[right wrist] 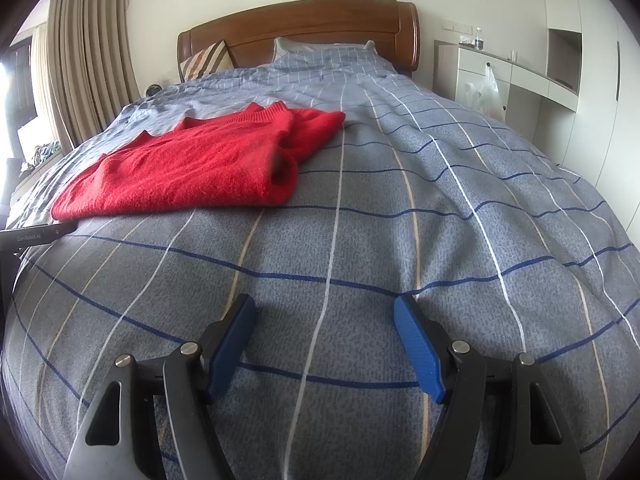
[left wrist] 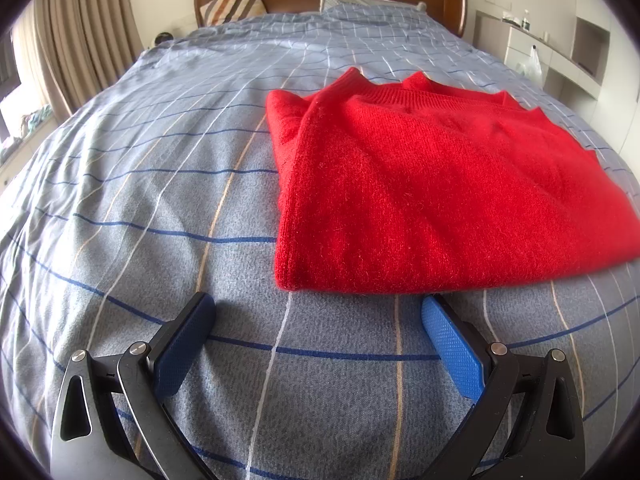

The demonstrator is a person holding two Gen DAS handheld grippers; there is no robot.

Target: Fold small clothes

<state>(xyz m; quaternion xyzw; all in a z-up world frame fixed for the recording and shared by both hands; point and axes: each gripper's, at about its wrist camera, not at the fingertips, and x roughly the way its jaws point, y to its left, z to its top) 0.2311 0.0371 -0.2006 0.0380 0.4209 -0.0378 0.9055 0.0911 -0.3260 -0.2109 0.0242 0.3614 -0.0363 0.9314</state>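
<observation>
A red knitted sweater (left wrist: 440,184) lies folded flat on the blue-grey checked bedspread (left wrist: 140,200). In the left wrist view it fills the right half, its near edge just beyond the fingertips. My left gripper (left wrist: 318,306) is open and empty, hovering over the bedspread just short of the sweater's near hem. In the right wrist view the sweater (right wrist: 192,164) lies far to the left, and part of the left gripper (right wrist: 36,234) shows at the left edge. My right gripper (right wrist: 324,308) is open and empty above bare bedspread (right wrist: 400,220), well right of the sweater.
A wooden headboard (right wrist: 304,28) and pillows (right wrist: 320,50) stand at the far end. Curtains (right wrist: 84,60) hang on the left. A white cabinet (right wrist: 512,76) with a plastic bag (right wrist: 490,88) stands on the right.
</observation>
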